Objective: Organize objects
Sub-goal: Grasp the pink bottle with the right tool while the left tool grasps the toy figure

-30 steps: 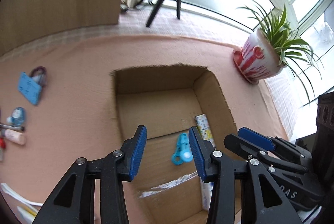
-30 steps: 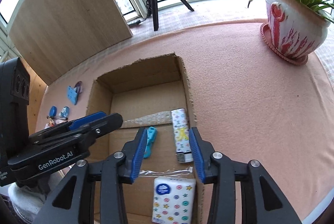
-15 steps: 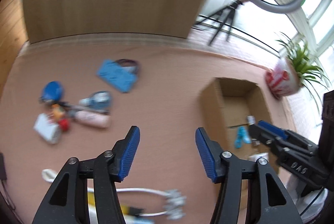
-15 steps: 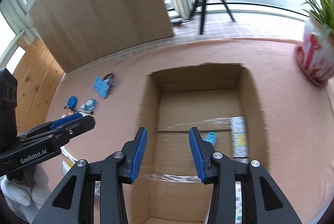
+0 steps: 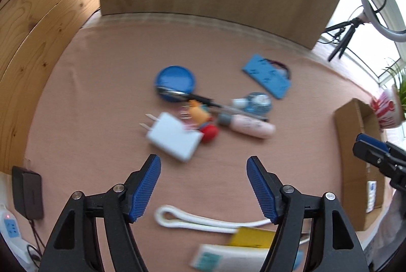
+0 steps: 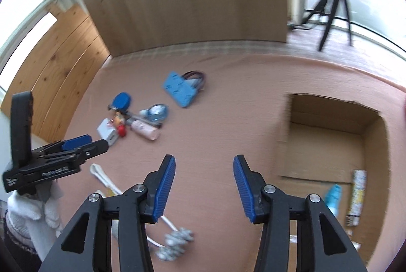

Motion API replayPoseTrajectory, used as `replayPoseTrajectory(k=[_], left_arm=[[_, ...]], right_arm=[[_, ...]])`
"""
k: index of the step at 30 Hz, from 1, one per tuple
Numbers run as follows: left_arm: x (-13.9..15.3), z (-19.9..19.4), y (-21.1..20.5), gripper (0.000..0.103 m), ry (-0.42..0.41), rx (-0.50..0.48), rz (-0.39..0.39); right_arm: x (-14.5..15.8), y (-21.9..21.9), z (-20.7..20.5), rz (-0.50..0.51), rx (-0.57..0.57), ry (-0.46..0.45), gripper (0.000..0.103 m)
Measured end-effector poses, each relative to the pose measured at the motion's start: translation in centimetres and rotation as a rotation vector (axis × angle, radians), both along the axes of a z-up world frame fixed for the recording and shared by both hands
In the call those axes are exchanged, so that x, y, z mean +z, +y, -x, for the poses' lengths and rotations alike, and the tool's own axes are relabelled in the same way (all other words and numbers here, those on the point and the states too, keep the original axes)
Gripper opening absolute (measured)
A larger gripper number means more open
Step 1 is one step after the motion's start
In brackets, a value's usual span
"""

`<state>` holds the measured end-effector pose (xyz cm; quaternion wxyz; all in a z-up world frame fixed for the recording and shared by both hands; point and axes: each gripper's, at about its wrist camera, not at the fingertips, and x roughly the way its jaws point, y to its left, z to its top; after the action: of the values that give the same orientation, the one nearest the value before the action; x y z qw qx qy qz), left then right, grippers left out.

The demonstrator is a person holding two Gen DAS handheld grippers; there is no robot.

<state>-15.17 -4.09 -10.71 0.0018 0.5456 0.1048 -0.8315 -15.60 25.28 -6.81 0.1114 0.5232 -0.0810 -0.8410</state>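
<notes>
A cluster of small objects lies on the pink cloth: a white plug adapter (image 5: 175, 136), a blue round tin (image 5: 175, 80), a red ball (image 5: 209, 133), a pink tube (image 5: 251, 126), a blue card (image 5: 266, 75). My left gripper (image 5: 203, 187) hovers just short of the adapter, its jaws opening, nothing between them. My right gripper (image 6: 204, 188) is over bare cloth left of the cardboard box (image 6: 327, 142), jaws opening and empty. A patterned tube (image 6: 357, 192) and a light blue item (image 6: 333, 197) lie in the box.
A white cord (image 5: 210, 221) and a yellow packet (image 5: 253, 237) lie close under the left gripper. A black power brick (image 5: 26, 192) and a socket strip (image 5: 11, 229) sit at the left edge. Wooden panels back the table; a potted plant (image 5: 388, 109) stands beyond the box.
Both grippers have swung left, away from the box and toward the cluster of small objects. The left jaws have spread much wider; the right jaws a little.
</notes>
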Motion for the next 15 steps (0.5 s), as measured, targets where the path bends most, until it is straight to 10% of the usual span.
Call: replayPoseTrajectory(k=[15], left_arm=[[-2.6, 1.5, -2.4, 0.076, -0.018, -0.071, 0.065]], right_arm=[[-4.5, -9.7, 7.0, 0.047, 0.124, -0.145, 0.044]])
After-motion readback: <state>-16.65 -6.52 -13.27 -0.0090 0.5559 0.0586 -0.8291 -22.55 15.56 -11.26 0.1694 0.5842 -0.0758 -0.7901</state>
